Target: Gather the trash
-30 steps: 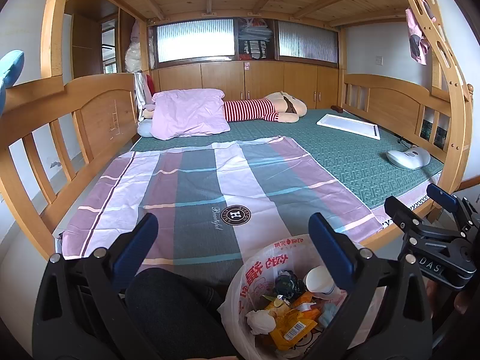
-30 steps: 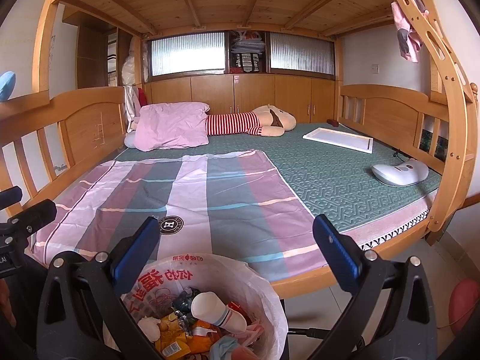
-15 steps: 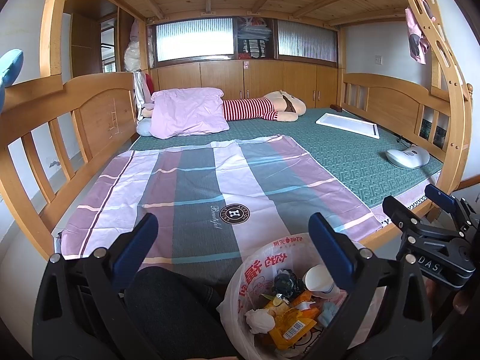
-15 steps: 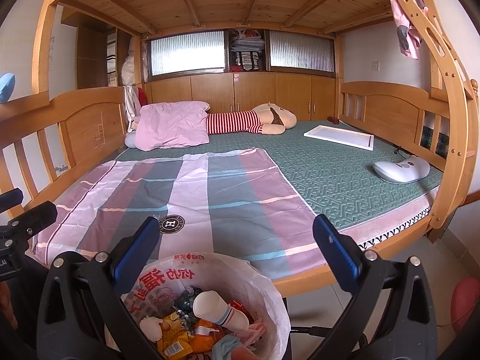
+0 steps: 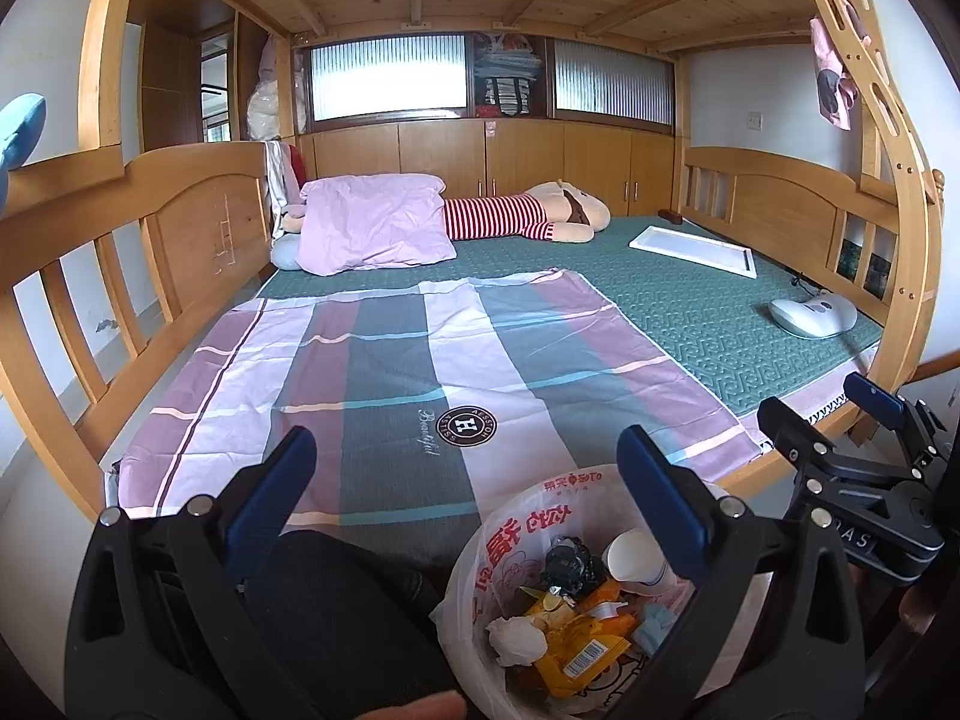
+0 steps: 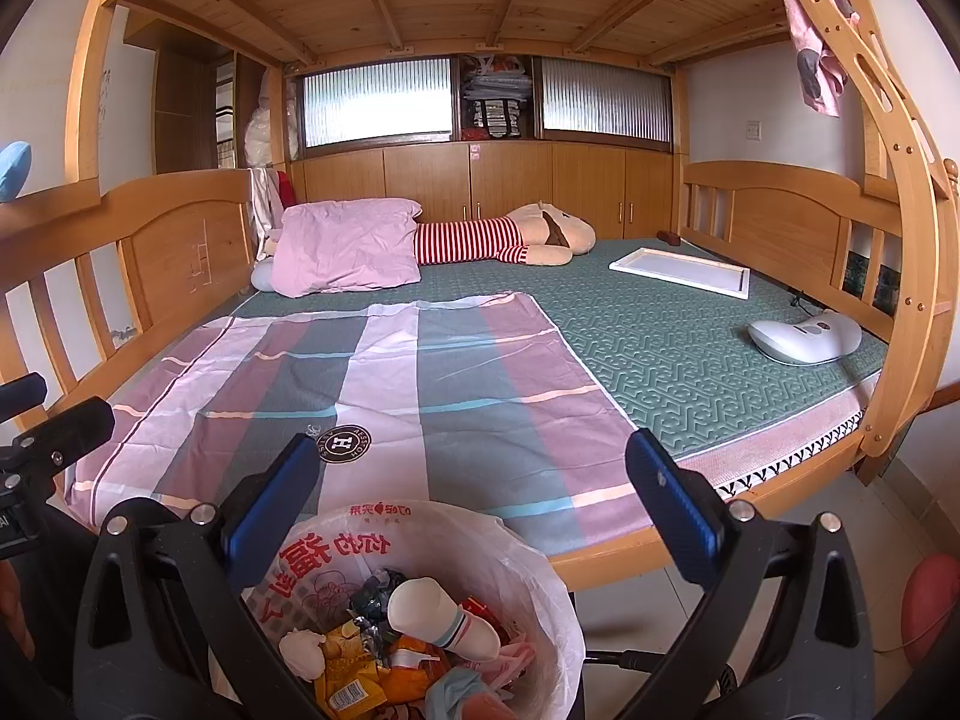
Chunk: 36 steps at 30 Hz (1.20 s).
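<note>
White plastic lines the round trash bin (image 6: 420,546) that sits at the lower centre of both views, on the floor just in front of the wooden bunk bed (image 6: 606,558). It is well filled: a white paper cup with coloured stripes (image 6: 441,618) lies on top, with a crumpled white tissue (image 6: 303,654), orange and yellow snack wrappers (image 6: 360,684) and some dark crinkled foil around it.

The left tool (image 5: 468,492) hangs above the bin's left side with its 2 blue-padded fingers (image 5: 270,492) spread wide and nothing between them. The right tool (image 6: 474,498) is likewise wide open and empty, held over the bin's mouth.

Judging by this, the task looks close to done. The pink, grey and white striped sheet (image 6: 384,384) lies flat with no litter on it that I can see, and the green patterned mattress (image 6: 666,348) carries only things that do not look like trash: a pink pillow (image 6: 345,246), a plush toy in a red-and-white striped shirt (image 6: 498,237), a flat white-framed board (image 6: 681,270) and a white rounded device with a cord (image 6: 804,336) at the right of the frame. What may remain is checking the floor, of which little shows, and perhaps tying the bag.
</note>
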{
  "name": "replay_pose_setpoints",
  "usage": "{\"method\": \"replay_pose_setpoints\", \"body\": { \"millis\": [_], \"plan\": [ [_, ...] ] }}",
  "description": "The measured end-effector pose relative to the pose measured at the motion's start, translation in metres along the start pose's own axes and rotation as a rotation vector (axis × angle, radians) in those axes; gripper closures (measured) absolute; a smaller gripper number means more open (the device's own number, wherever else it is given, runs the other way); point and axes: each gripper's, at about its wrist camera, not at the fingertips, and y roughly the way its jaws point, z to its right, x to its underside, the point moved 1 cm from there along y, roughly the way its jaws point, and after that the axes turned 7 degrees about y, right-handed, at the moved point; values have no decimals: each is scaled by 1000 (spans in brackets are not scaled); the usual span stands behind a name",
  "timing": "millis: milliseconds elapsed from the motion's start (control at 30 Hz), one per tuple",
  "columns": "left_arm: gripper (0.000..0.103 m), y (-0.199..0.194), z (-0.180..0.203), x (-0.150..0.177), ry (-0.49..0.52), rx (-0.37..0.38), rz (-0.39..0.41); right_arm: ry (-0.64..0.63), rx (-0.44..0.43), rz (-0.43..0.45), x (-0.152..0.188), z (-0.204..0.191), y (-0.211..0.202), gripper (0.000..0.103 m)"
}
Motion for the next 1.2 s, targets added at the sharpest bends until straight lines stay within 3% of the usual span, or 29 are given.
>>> {"method": "replay_pose_setpoints", "body": {
  "millis": [1200],
  "plan": [
    [3,2,-2,3,5,29,-8,-3,-16,-25,4,5,11,3]
  ]
}}
